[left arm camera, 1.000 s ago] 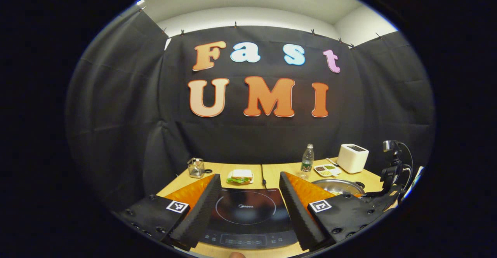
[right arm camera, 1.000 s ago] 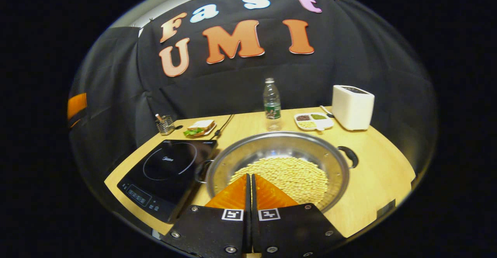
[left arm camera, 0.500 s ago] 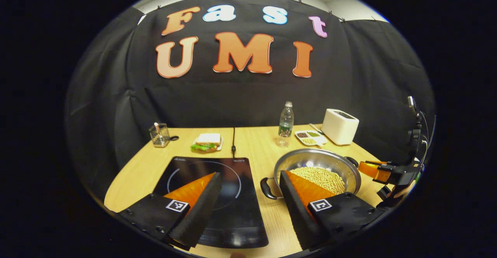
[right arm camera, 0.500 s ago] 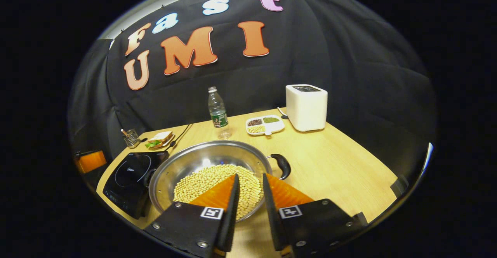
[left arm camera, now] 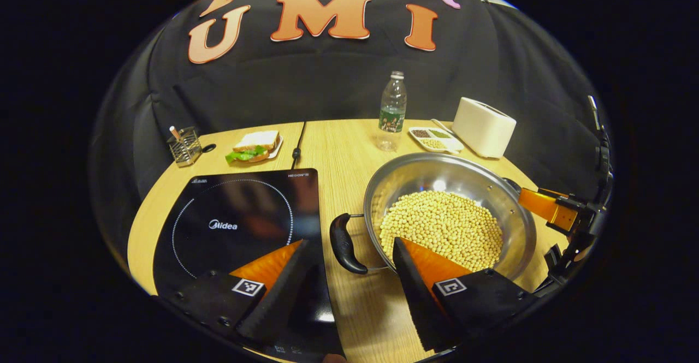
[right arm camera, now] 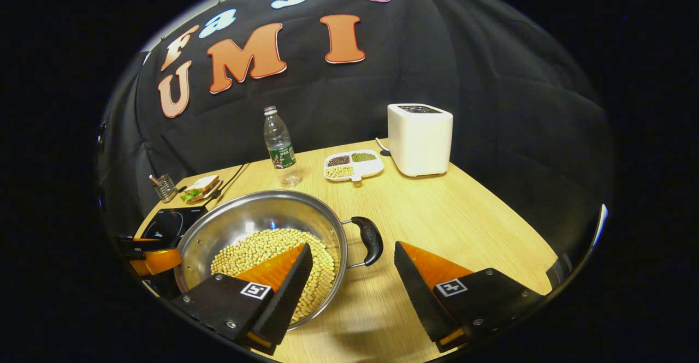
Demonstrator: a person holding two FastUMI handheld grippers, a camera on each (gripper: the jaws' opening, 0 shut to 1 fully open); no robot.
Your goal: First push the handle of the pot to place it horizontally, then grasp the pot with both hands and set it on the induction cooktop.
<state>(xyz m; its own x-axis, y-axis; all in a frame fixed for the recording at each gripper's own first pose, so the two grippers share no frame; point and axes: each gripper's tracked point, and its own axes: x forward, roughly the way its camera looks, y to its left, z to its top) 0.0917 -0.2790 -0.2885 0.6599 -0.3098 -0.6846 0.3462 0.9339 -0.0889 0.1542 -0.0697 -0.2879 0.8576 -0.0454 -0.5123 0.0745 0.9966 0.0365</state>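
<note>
A: Hovering low over the surface [left arm camera: 349, 150], the left hand-held gripper [left arm camera: 349, 267] has its fingers spread wide and holds nothing. One finger hangs above the cooktop [left arm camera: 235, 226], the other above the near rim of the pot [left arm camera: 448, 210]. The pot's black left handle [left arm camera: 342, 243] lies in the gap between them, a little ahead of the tips and untouched.

B: And the right hand-held gripper [right arm camera: 352, 265]?

A: Wide apart too, and empty. Its left finger reaches over the pot [right arm camera: 262, 232] and the beans [right arm camera: 267, 251]; its right finger hangs over bare surface [right arm camera: 464, 210]. The right handle [right arm camera: 369, 240] sits between the fingers, apart from both.

B: Where is the pot?

A: On the surface, just to the right of the cooktop [right arm camera: 169, 221], not on it. Its handles point out to the left and right sides.

B: What differs between the views?

A: The left gripper view takes in the whole cooktop face with its ring, plus the cord [left arm camera: 297, 144] behind it. At the far right, beyond the pot, it catches the right hand-held gripper by a finger [left arm camera: 540, 202]. The right gripper view looks across the pot to a corner of the cooktop and the left hand-held gripper's finger [right arm camera: 158, 259] at the left edge. Both views take in the bottle [left arm camera: 392, 111], toaster [left arm camera: 483, 127], sandwich [left arm camera: 254, 146], divided tray [left arm camera: 434, 138] and wire holder [left arm camera: 184, 146].
</note>
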